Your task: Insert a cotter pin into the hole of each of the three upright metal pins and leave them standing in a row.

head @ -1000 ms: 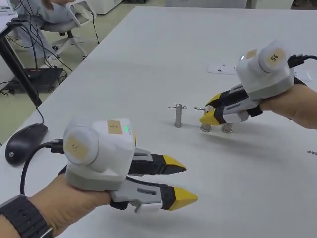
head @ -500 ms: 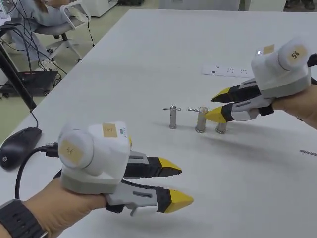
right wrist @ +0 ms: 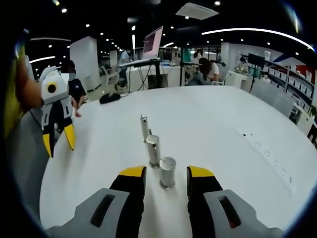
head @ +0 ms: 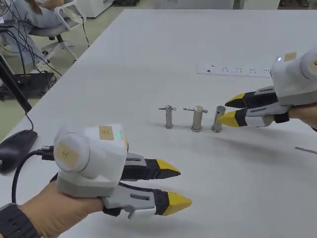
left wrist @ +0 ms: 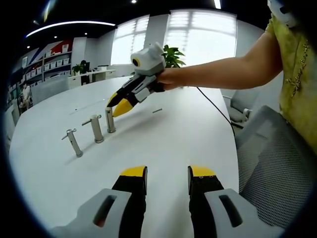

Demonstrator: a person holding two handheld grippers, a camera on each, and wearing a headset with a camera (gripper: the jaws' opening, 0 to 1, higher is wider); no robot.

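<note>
In the head view three smooth cylindrical metal pins (head: 197, 119) stand rowed on the matte white surface (head: 148, 64), the right gripper (head: 224, 112) beside the end one with fingers apart, while the left gripper view shows the left gripper (left wrist: 168, 171) with yellow-tipped fingers apart, and the right gripper view the round-topped nearest pin (right wrist: 167, 171) before parted fingers.

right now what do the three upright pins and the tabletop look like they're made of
Pins: bare metal, likely steel; grey with a dull sheen and bright flat tops. Tabletop: smooth matte white, probably laminate; soft glare, no grain.
</note>
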